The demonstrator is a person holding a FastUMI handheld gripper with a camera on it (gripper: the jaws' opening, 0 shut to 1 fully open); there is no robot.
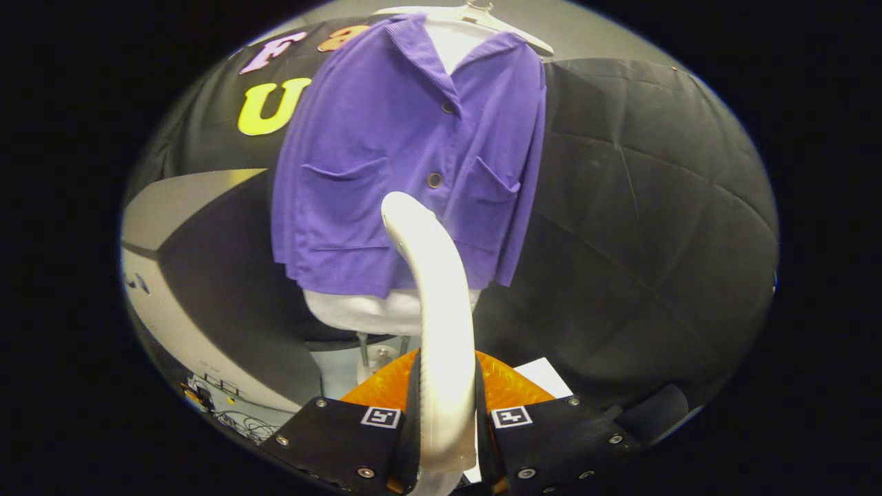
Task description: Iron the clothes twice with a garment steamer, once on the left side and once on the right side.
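Two fingers of the gripper (446, 420) clamping the white steamer (441, 324) from either side, pressing on its handle. Rising between the fingers, curving forward and ending in a rounded head just short of the purple shirt (406, 165). Hanging on a pale torso form (365, 310), under a white hanger (475, 17), against the black cloth wall (654, 207). Head sitting near the middle button line, low on the shirt, between the two chest pockets.

Judging the step as bringing the head to the fabric for a pass down one side. Doing it well: keeping the grip firm, shifting the head off the button line onto one panel, starting high near the shoulder, drawing straight down slowly, staying close to the cloth without shoving the form.

Hard to tell: whether the head is touching the shirt or hanging just ahead. Steam face turned away, unseen. Orange part (506, 389) behind the fingers unclear, partly covered. Stand pole (363, 351) mostly hidden.
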